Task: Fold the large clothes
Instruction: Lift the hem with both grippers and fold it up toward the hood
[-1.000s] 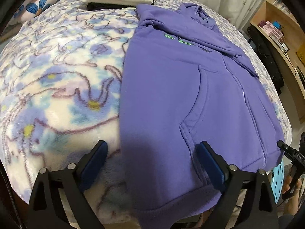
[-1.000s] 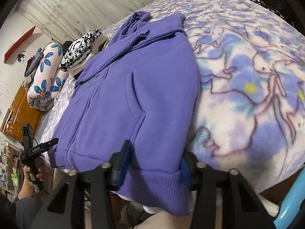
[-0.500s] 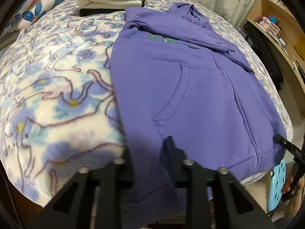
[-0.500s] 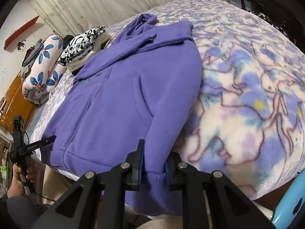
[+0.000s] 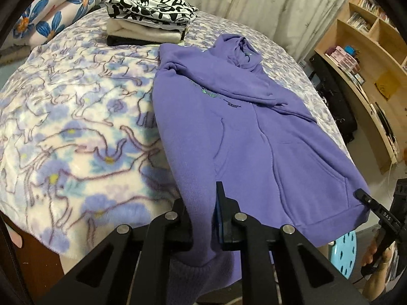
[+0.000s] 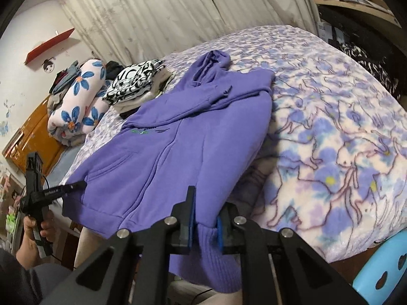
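Purple hoodie point(image 5: 254, 137) lies front-up on the flowered blanket point(image 5: 63, 127), sleeves folded across the chest, hood toward the curtain, hem hanging over the near edge of the bed. Stack of folded clothes point(image 5: 150, 23) sits beyond it, near the pillows.

Handling, by judgement: thick fleece, soft and limp, fairly heavy for cloth; it will sag and drape between two hold points, not slide much on the fuzzy blanket. Ribbed hem band is the firmest place to pinch, one corner each side, so the bottom edge stays taut for a fold toward the hood.

Left gripper point(image 5: 203, 218): jaws closing, nearly together, a bunch of purple fabric at the left hem corner clamped between the pads.

Right gripper point(image 6: 204, 225): jaws closing, narrow gap, ribbed hem at the right corner pinched between the blue pads; cuff-like ribbing hangs below the grip.

Both hem corners appear raised off the mattress edge.
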A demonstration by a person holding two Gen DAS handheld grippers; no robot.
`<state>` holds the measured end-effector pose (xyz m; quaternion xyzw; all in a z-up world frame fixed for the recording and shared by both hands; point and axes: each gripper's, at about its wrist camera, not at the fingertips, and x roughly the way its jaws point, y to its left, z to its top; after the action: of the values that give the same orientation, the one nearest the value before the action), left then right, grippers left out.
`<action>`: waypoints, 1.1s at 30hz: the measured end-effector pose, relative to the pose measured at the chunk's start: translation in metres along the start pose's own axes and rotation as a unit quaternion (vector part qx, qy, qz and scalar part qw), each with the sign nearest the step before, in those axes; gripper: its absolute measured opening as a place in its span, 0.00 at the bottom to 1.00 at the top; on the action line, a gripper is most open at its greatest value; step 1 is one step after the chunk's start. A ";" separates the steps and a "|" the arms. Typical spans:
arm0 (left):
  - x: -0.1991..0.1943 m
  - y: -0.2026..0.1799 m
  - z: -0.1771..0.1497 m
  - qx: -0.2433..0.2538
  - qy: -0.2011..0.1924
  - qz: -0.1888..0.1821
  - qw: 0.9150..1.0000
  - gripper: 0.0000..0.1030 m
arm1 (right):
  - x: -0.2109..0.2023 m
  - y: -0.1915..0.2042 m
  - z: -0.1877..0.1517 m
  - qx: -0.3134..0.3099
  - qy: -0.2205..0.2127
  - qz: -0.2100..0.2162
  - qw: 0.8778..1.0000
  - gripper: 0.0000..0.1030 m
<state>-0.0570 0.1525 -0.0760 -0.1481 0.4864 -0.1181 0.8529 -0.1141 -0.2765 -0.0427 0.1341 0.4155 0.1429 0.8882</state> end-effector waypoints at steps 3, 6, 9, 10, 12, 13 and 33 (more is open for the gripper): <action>-0.012 0.002 -0.006 -0.002 0.016 -0.005 1.000 0.09 | -0.011 0.003 -0.002 0.001 0.004 0.012 1.000 0.12; -0.027 0.005 -0.012 0.001 0.022 -0.012 1.000 0.09 | -0.024 0.003 -0.004 0.008 0.007 0.026 1.000 0.12; -0.034 0.008 -0.010 -0.003 0.024 -0.021 0.999 0.09 | -0.023 -0.002 -0.002 0.016 0.010 0.024 1.000 0.12; -0.033 0.009 -0.008 -0.005 0.024 -0.025 0.999 0.10 | -0.020 -0.007 0.000 0.027 0.012 0.029 0.999 0.12; -0.028 0.010 0.001 -0.008 0.022 -0.028 0.999 0.10 | -0.011 -0.015 0.004 0.055 0.013 0.039 0.998 0.12; -0.024 0.011 0.007 -0.011 0.020 -0.029 0.999 0.10 | -0.007 -0.019 0.007 0.068 0.013 0.045 0.997 0.12; 0.121 0.025 0.240 -0.060 -0.038 -0.027 0.997 0.17 | 0.138 -0.070 0.208 0.162 -0.033 0.026 0.986 0.26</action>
<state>0.2125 0.1669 -0.0655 -0.2164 0.4557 -0.1056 0.8569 0.1421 -0.3152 -0.0358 0.2914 0.3999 0.0919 0.8641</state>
